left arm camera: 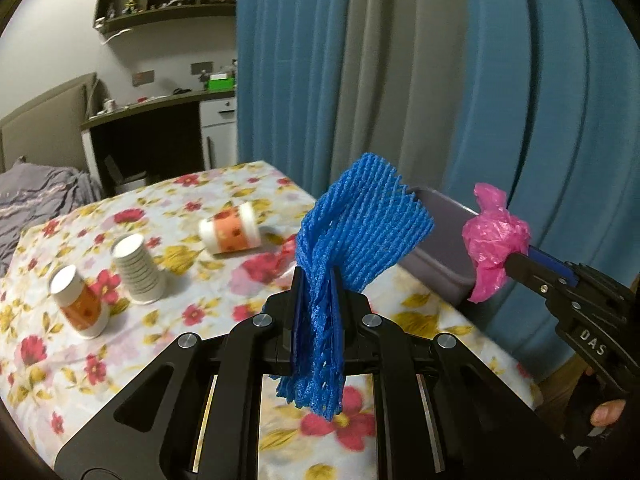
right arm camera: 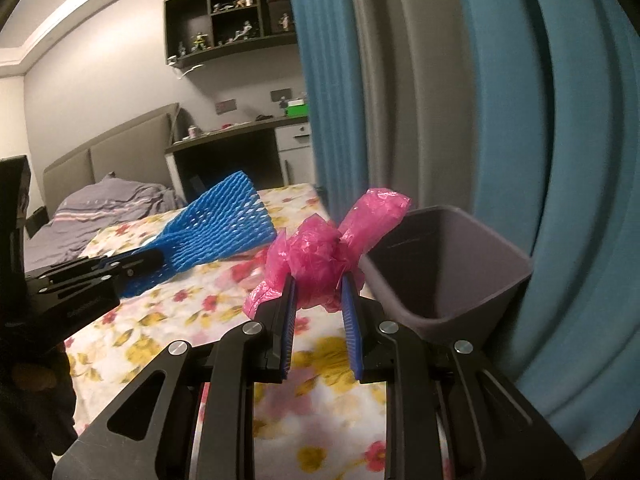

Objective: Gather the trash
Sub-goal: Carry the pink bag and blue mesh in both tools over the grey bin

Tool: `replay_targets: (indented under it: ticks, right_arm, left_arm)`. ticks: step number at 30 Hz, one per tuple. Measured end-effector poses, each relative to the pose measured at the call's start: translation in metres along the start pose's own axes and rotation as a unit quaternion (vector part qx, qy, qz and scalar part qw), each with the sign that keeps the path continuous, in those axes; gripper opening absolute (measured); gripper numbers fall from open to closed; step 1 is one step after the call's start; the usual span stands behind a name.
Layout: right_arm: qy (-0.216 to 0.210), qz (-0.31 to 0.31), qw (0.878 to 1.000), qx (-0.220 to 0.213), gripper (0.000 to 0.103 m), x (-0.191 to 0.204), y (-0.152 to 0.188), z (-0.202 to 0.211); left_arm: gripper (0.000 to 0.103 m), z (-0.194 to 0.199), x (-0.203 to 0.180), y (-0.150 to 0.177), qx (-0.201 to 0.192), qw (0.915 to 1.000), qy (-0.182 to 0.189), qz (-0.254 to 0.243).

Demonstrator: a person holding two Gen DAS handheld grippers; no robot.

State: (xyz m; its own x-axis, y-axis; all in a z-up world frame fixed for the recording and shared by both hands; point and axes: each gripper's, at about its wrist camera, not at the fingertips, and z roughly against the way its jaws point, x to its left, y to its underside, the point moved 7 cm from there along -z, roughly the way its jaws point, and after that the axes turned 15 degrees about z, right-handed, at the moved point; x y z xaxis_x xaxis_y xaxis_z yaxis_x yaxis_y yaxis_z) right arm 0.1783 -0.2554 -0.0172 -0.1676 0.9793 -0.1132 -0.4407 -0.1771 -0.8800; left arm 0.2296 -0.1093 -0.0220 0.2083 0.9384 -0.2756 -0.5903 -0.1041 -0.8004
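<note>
My left gripper (left arm camera: 318,280) is shut on a blue foam net sleeve (left arm camera: 360,224) and holds it above the floral table; the sleeve also shows in the right wrist view (right arm camera: 216,220). My right gripper (right arm camera: 319,284) is shut on a crumpled pink plastic bag (right arm camera: 324,256), just left of a grey bin (right arm camera: 448,264). In the left wrist view the pink bag (left arm camera: 494,240) is held beside the bin (left arm camera: 440,248), whose near wall sits behind the blue sleeve. The left gripper (right arm camera: 120,266) appears at the left of the right wrist view.
Three paper cups are on the floral tablecloth (left arm camera: 120,360): one lying on its side (left arm camera: 232,230), a ribbed white one (left arm camera: 138,268) and an orange-patterned one (left arm camera: 80,302). Blue and grey curtains (left arm camera: 440,80) hang right behind the bin. A bed (right arm camera: 112,208) lies beyond the table.
</note>
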Motion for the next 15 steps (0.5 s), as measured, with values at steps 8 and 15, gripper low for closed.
replay_targets:
  ticks: [8,15]
  right_arm:
    - [0.047,-0.025,0.999,-0.002,0.023,-0.054,-0.007,-0.016]
    - [0.068,-0.047,0.997,0.012,0.023,-0.088,-0.002,-0.042]
  left_arm:
    - [0.012,-0.034,-0.043,-0.017,0.008,0.9994,0.033,-0.007]
    - [0.012,-0.076,-0.085,-0.027,0.014,0.9986,0.048,-0.020]
